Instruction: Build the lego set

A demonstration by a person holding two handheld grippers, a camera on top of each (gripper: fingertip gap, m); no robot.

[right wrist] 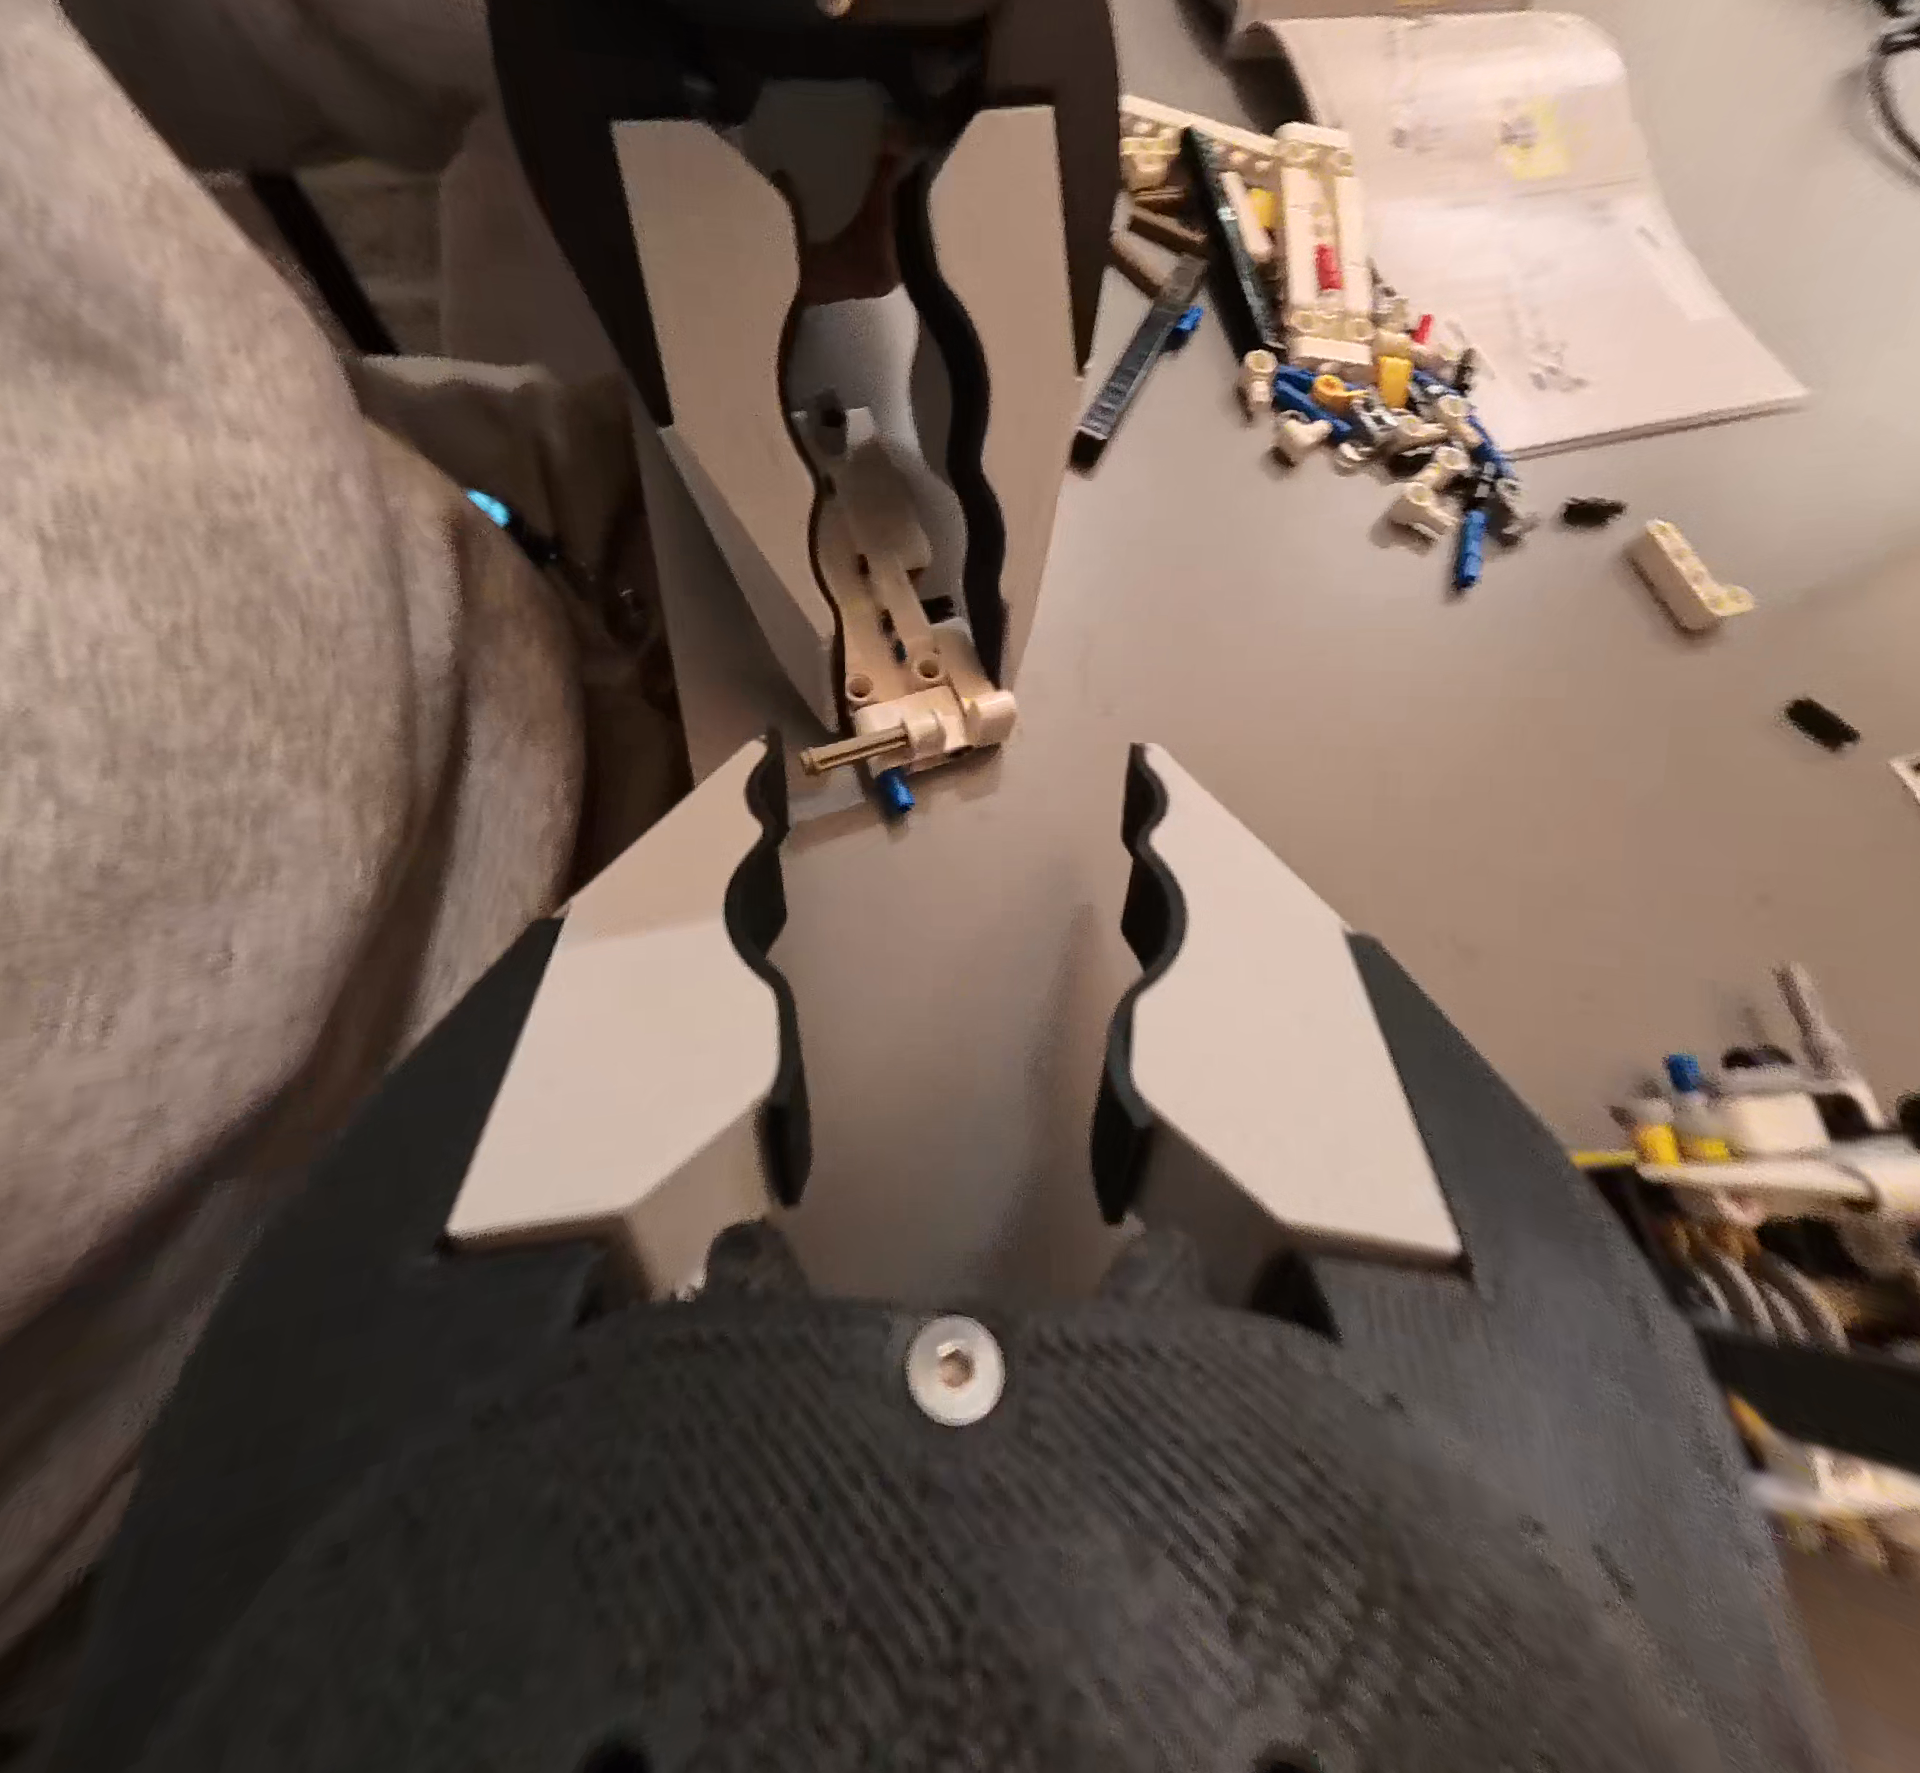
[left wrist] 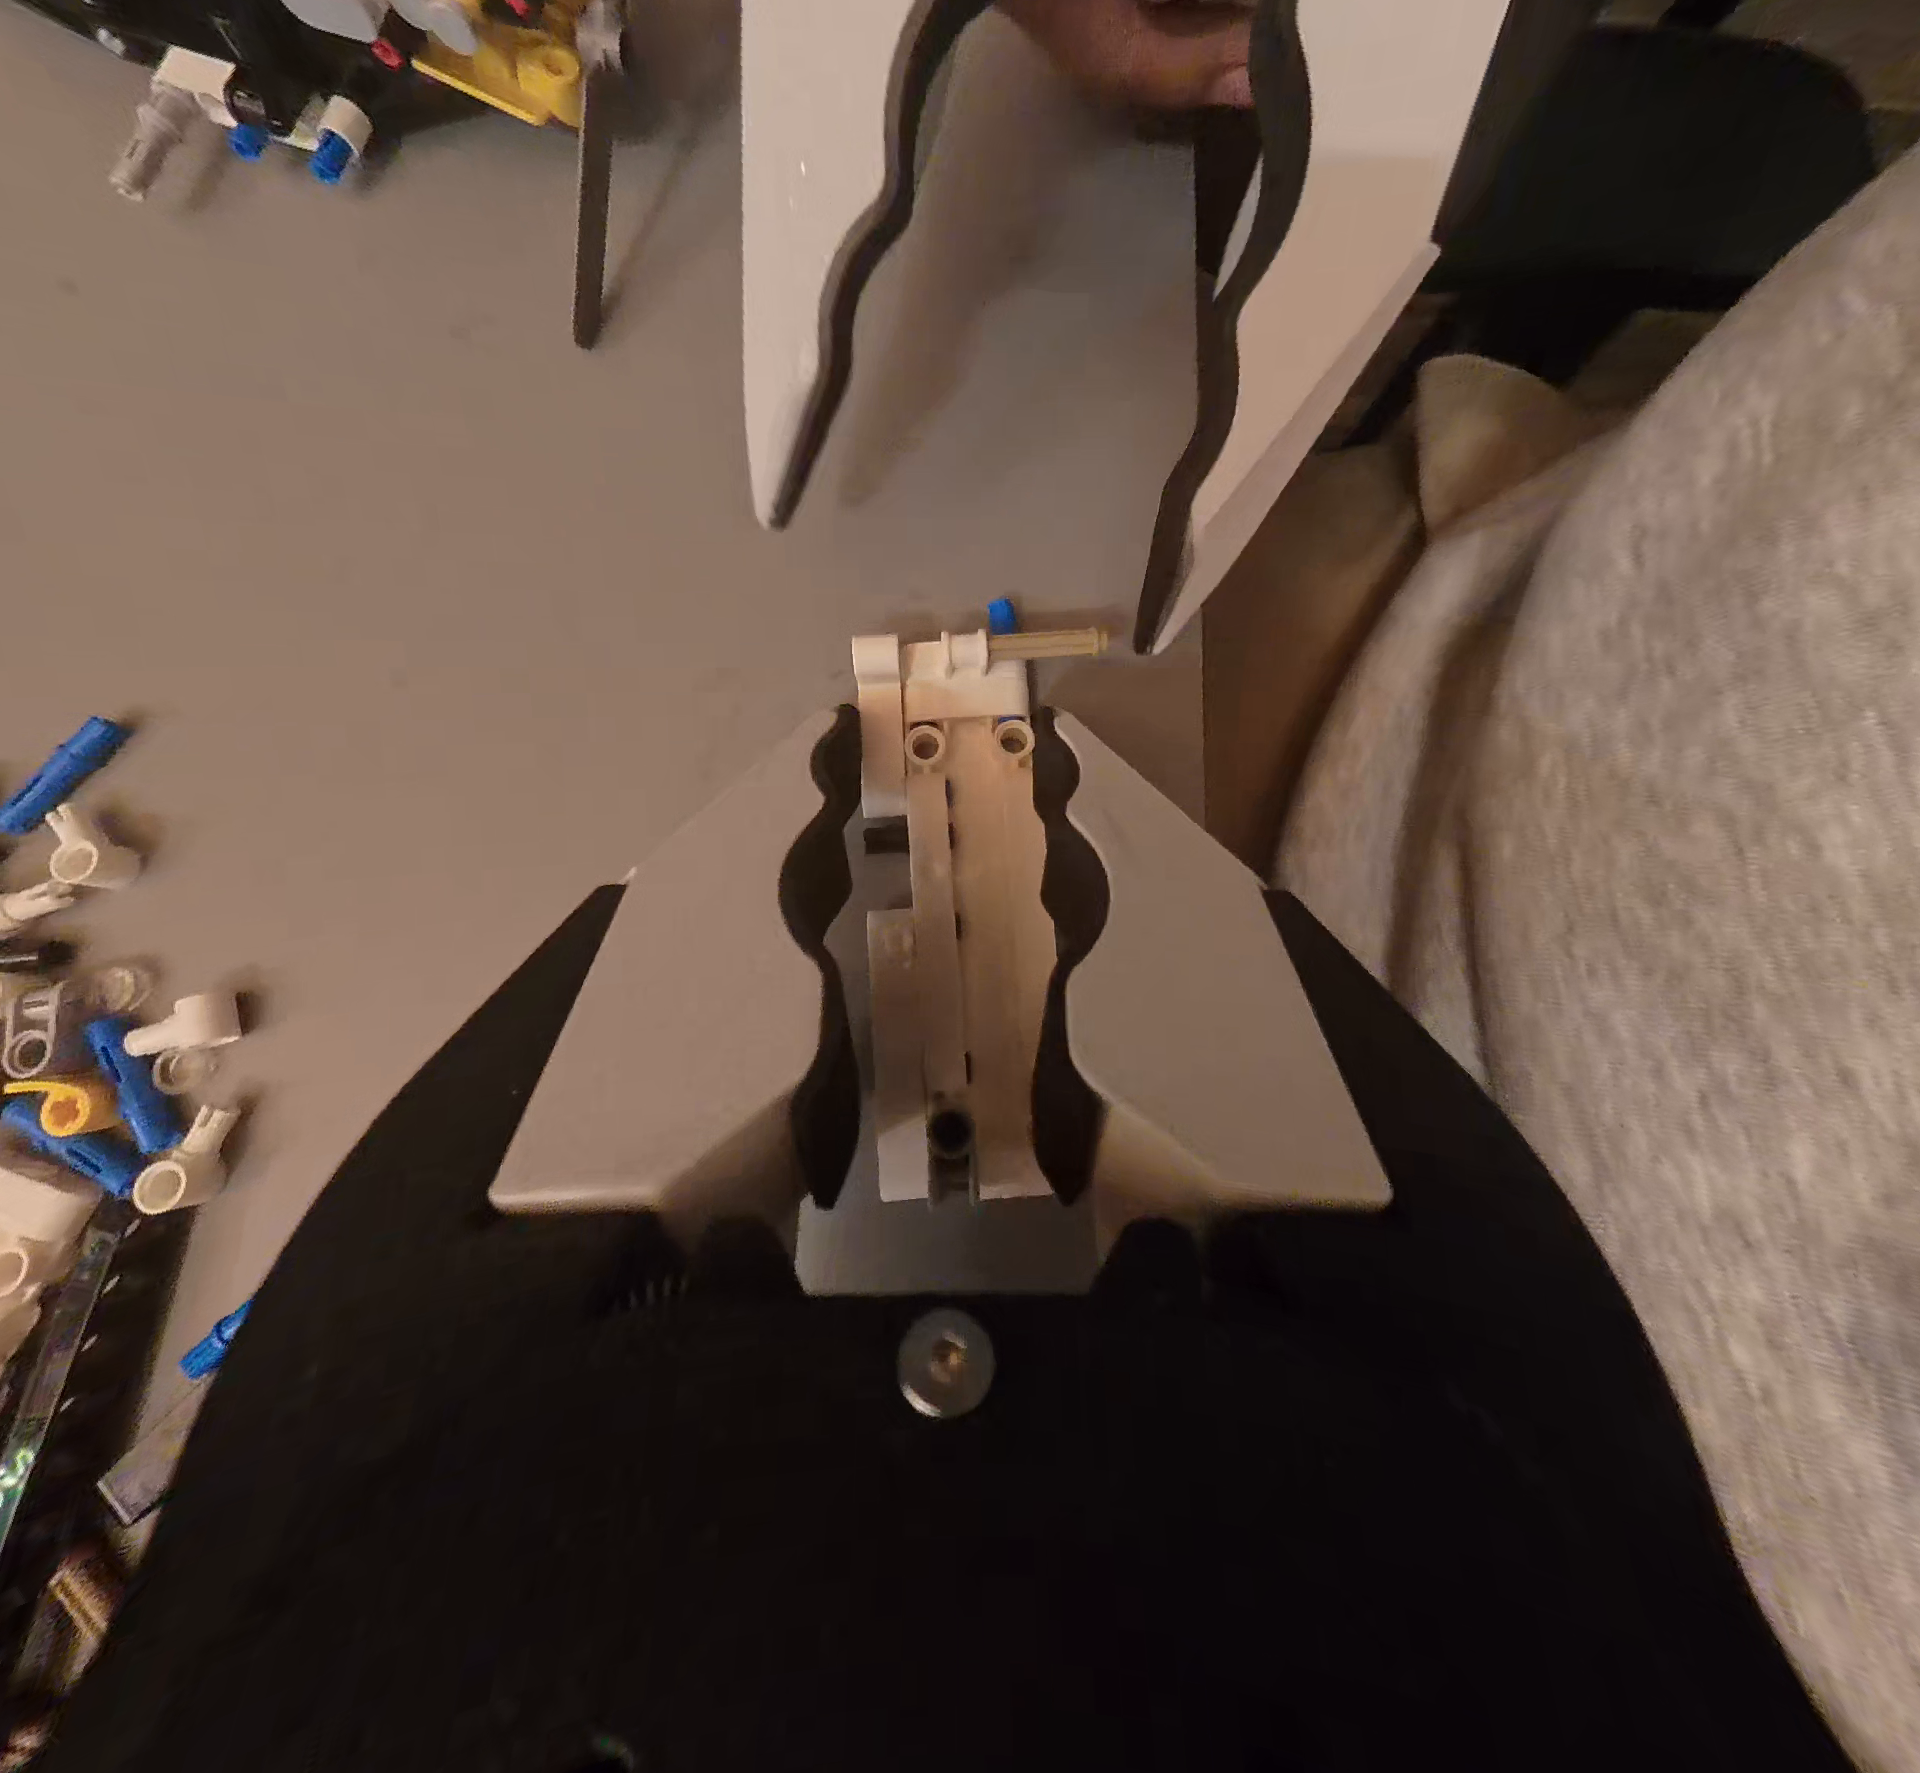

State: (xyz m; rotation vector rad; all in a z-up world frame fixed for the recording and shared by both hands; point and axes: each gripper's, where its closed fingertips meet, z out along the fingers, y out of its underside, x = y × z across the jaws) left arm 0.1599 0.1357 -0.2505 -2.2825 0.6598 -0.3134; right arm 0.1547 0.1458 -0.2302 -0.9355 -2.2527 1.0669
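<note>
Here we hold the white sub-assembly (left wrist: 951, 913) clamped lengthwise between the jaws of the left gripper (left wrist: 940, 715), its long axis running out along the fingers so its head pokes just past the tips. From that head a tan axle pin (left wrist: 1044, 645) sticks out crosswise, with a blue pin (left wrist: 1001, 611) just beside it.

The right gripper (right wrist: 951, 757) faces it head-on, its jaws spread wide and holding nothing. In our right wrist view the tan pin lies just ahead of our left fingertip (right wrist: 764, 767), nearly touching it, so it sits off-centre in the gap.

We judge the right gripper must shift toward that side before closing on the pin. Loose parts (right wrist: 1392, 435) lie well apart on the desk (right wrist: 1351, 788).
</note>
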